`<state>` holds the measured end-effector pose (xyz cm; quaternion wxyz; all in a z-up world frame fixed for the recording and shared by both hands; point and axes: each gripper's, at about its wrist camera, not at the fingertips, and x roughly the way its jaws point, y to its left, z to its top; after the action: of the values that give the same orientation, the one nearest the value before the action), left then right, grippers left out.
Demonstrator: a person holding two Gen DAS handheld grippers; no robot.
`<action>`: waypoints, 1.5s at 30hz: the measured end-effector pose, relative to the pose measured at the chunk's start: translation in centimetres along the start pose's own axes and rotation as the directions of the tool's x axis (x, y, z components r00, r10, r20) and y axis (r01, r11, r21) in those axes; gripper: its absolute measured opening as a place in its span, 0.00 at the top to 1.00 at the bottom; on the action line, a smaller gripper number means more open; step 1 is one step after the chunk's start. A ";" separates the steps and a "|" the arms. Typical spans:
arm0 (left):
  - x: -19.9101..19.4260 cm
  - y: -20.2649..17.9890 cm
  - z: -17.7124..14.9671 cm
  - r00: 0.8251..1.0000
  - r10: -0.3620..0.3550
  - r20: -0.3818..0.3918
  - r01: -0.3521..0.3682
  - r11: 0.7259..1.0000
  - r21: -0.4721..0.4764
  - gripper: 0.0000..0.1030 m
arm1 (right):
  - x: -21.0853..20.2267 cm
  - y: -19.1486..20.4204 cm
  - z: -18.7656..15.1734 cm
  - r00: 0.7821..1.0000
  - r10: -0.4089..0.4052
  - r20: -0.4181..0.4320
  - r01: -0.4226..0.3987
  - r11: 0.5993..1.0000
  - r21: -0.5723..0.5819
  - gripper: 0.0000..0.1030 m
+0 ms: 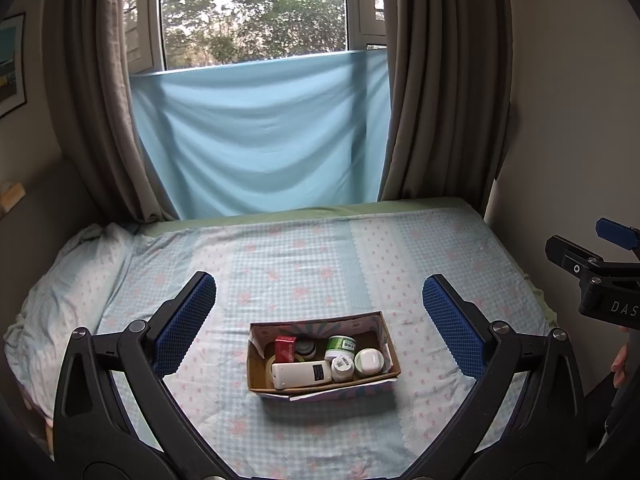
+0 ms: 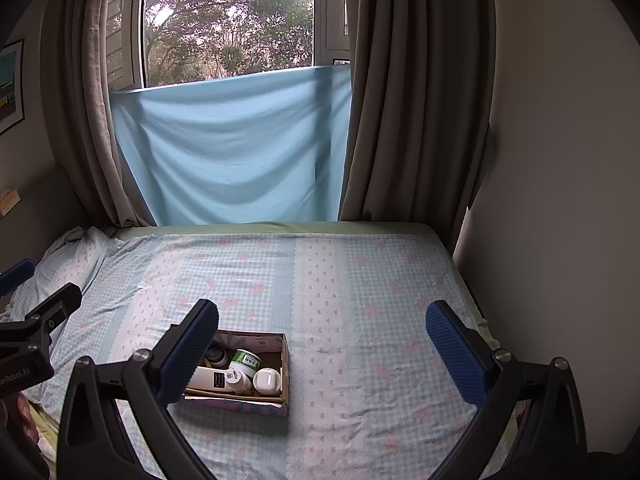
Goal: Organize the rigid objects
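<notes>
A small cardboard box [image 1: 394,360] sits on the bed, seen also in the right wrist view [image 2: 285,354]. Inside lie a white remote [image 1: 300,374], a red packet [image 1: 285,349], a dark jar [image 1: 305,347], a green-labelled tub [image 1: 341,346], a white bottle [image 1: 342,369] and a round white case [image 1: 369,361]. My left gripper [image 1: 320,300] is open and empty, held above and short of the box. My right gripper [image 2: 322,322] is open and empty, to the right of the box; its left finger [image 2: 188,348] hides the box's left end.
The bed [image 1: 440,248] has a blue checked sheet with pink flowers. A pillow [image 1: 68,276] lies at the left. A blue cloth [image 1: 260,136] and grey curtains [image 1: 440,80] hang at the window behind. A wall [image 2: 560,160] bounds the right side.
</notes>
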<state>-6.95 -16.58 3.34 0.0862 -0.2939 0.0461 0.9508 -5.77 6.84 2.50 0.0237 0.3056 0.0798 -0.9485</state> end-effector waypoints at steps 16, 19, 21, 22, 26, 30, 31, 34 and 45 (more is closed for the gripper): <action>0.3 0.0 0.1 1.000 -0.004 0.006 0.004 1.000 0.006 0.00 | 0.0 0.4 -0.3 1.000 -0.010 -0.001 0.010 1.000 0.008 0.00; 0.4 -0.1 0.1 1.000 -0.003 0.007 0.003 1.000 0.008 0.00 | 0.1 0.4 -0.2 1.000 -0.010 -0.001 0.010 1.000 0.009 0.00; 0.6 -0.2 0.3 1.000 -0.004 0.005 0.004 1.000 0.008 0.00 | 0.1 0.4 -0.2 1.000 -0.011 -0.001 0.011 1.000 0.011 0.00; 0.6 -0.2 0.3 1.000 -0.005 0.004 0.004 1.000 0.007 0.00 | 0.2 0.4 -0.1 1.000 -0.012 -0.001 0.012 1.000 0.013 0.00; 1.0 -0.3 0.5 1.000 -0.010 -0.001 0.010 1.000 -0.002 0.00 | 0.3 0.4 0.0 1.000 -0.017 -0.002 0.017 1.000 0.016 0.00; 0.9 -0.3 0.6 1.000 0.000 0.016 0.000 1.000 -0.006 0.00 | 0.4 0.3 0.1 1.000 -0.022 -0.003 0.022 1.000 0.019 0.00; 0.8 -0.4 0.6 1.000 0.002 0.026 -0.001 1.000 -0.005 0.00 | 0.4 0.3 0.1 1.000 -0.023 -0.003 0.023 1.000 0.021 0.00; 0.6 -0.6 0.7 0.998 0.031 0.048 -0.031 1.000 0.002 0.00 | 0.5 0.3 0.1 1.000 -0.025 -0.005 0.025 0.999 0.024 0.00; 2.1 0.6 0.3 1.000 -0.009 -0.002 0.008 0.998 -0.067 0.00 | 0.7 0.3 0.1 1.000 -0.023 -0.007 0.023 0.999 0.029 0.00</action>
<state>-8.94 -16.87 2.38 0.0802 -0.2977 0.0130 0.9512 -6.36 6.57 2.10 0.0081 0.3079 0.0694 -0.9488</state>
